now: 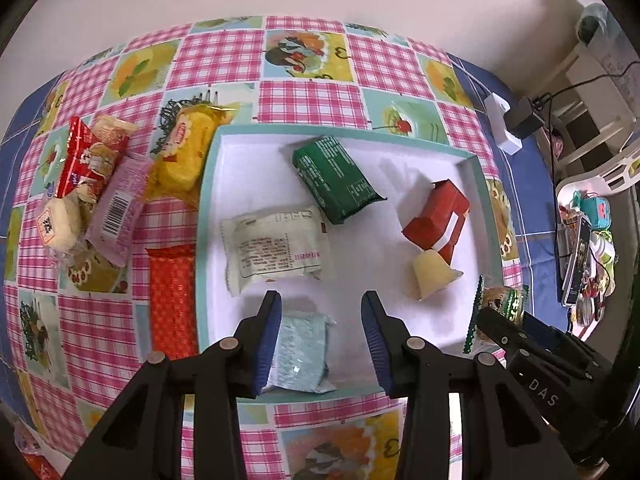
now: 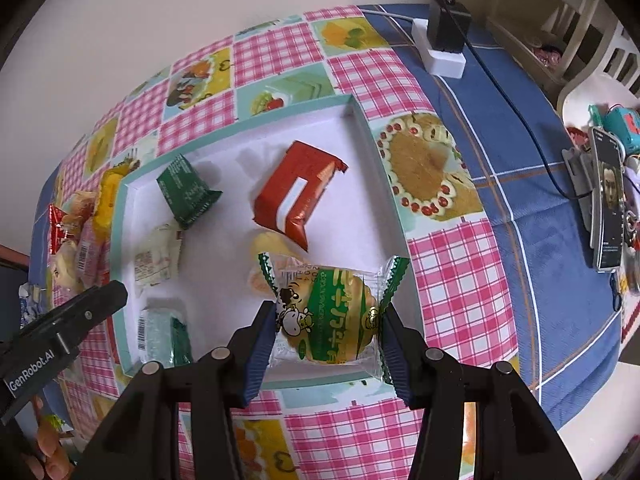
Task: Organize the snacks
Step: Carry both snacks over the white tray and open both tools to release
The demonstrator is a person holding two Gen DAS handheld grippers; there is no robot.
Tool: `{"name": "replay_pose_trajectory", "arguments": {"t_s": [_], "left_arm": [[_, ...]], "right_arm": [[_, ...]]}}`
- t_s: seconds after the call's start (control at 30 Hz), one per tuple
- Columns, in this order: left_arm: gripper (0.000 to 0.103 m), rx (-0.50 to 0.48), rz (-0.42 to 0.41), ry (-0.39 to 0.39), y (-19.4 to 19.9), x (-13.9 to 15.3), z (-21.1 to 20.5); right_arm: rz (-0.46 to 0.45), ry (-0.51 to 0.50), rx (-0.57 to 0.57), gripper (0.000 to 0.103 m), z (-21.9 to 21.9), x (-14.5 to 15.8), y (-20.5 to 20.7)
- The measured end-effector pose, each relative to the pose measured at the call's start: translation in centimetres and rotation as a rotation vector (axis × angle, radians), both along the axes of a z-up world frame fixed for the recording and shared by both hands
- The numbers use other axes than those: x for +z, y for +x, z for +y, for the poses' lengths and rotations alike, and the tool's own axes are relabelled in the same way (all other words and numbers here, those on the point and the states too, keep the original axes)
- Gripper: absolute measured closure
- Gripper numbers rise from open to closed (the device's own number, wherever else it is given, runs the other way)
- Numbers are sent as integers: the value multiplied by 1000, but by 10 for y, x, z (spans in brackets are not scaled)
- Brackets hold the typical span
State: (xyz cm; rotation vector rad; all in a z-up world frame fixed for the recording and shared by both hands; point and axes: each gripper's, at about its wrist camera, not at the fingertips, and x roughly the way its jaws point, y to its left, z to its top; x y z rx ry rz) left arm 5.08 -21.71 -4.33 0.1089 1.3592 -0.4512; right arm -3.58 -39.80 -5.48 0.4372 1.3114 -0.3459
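Note:
A teal-rimmed white tray (image 1: 204,240) on the checked cloth holds a green packet (image 1: 336,180), a white packet (image 1: 276,248), a red packet (image 1: 438,216), a yellow jelly cup (image 1: 434,276) and a pale blue packet (image 1: 302,352). My left gripper (image 1: 322,312) hangs open just above the pale blue packet, which lies flat in the tray's near corner. My right gripper (image 2: 329,312) is shut on a round bun in a green-and-clear wrapper (image 2: 328,320), held over the tray's near right side (image 2: 384,168). In the right wrist view the jelly cup is partly hidden behind the bun.
Left of the tray lie several loose snacks: a yellow packet (image 1: 184,156), a red one (image 1: 88,156), a pink one (image 1: 118,208), an orange-red one (image 1: 172,304). A power strip with a black adapter (image 2: 444,48) and a phone on a stand (image 2: 610,200) sit right.

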Motion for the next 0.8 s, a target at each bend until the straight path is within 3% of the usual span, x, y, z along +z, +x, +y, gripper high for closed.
{"name": "replay_pose_trajectory", "arguments": {"t_s": [0.53, 0.8], "left_arm": [[60, 51, 9, 54, 2, -31, 13], [60, 63, -42, 90, 2, -33, 23]], "right_arm": [[42, 16, 15, 49, -4, -24, -1], [44, -4, 33, 49, -1, -25, 0]]}}
